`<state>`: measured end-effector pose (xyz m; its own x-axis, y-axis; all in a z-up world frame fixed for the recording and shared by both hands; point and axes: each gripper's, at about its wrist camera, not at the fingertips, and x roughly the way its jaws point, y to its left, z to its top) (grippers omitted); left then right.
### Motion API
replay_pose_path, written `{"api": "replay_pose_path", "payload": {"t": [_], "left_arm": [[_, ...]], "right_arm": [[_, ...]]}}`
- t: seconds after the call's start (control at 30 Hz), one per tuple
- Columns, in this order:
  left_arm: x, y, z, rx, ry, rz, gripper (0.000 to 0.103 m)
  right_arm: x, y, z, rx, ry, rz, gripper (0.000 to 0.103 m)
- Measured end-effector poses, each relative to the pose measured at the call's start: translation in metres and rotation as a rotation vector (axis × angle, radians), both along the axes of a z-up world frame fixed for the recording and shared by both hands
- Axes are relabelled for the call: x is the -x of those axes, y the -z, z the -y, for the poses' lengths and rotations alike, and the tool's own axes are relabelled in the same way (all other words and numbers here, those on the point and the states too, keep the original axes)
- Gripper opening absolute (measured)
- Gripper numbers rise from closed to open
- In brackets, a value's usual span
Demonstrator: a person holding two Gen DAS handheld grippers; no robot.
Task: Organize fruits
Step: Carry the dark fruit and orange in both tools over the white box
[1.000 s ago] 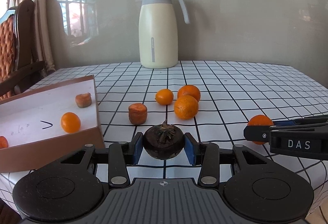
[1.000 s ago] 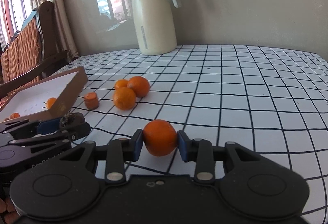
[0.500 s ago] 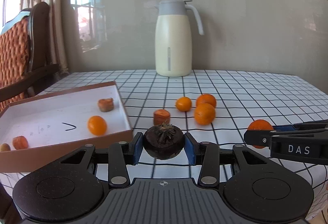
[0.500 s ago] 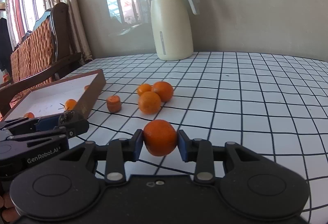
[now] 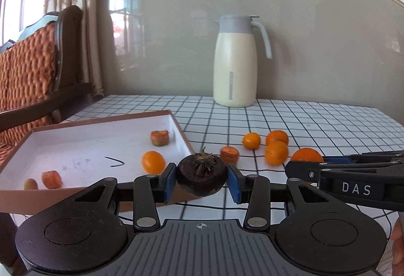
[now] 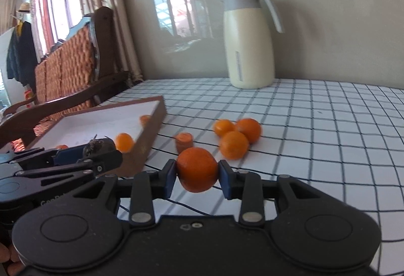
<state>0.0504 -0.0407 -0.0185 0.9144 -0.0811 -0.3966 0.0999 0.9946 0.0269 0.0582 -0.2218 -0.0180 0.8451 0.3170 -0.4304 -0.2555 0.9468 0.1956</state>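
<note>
Setting: checkered table (image 5: 315, 119) against a grey wall, cream thermos jug (image 5: 234, 66) at the back, wicker-backed chair (image 5: 27, 69) off to the side.

Box: shallow white-lined box (image 5: 83, 139) sits at the table's edge, and that looks like where the fruit goes.

Already in: four pieces as far as I can count, namely a small orange (image 5: 152, 161), a reddish chunk near the far wall (image 5: 159, 137), another reddish chunk (image 5: 51, 178) and a brownish little one (image 5: 30, 183) by the near wall. So you're partway, not close to done.

Your left claw (image 5: 201, 181): pinching a dark mangosteen (image 5: 201, 176), blue pads on both sides, hanging just in front of the box's near corner. Not dropped in yet.

Your right claw (image 6: 197, 175): clamped on an orange (image 6: 197, 168), held above the table beside the box, not over it.

Left on the table: a cluster of three oranges (image 5: 276, 152) touching or nearly so, plus one reddish chunk (image 5: 229, 153) just beside the box wall.

My read: two fruits in hand to unload, then four more pickups. Call it around the halfway mark, maybe a bit under.

Watch out: the mangosteen is round and sits near the pad tips, so I'd release low inside the box.
</note>
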Motion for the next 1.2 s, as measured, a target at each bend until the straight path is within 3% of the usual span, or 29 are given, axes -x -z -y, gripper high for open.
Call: {"api": "replay_pose_path", "payload": {"t": [0.57,1.2], "left_arm": [[-0.004,-0.008,-0.06,0.045,-0.164,0.038,0.043],[-0.004,-0.005,-0.122,0.063,-0.325,0.052,0.043]], "right_arm": [[-0.015,-0.016,-0.051,-0.035,-0.09,0.089,0.027],[-0.031,-0.016,-0.096,-0.052,-0.151,0.119,0.028]]}}
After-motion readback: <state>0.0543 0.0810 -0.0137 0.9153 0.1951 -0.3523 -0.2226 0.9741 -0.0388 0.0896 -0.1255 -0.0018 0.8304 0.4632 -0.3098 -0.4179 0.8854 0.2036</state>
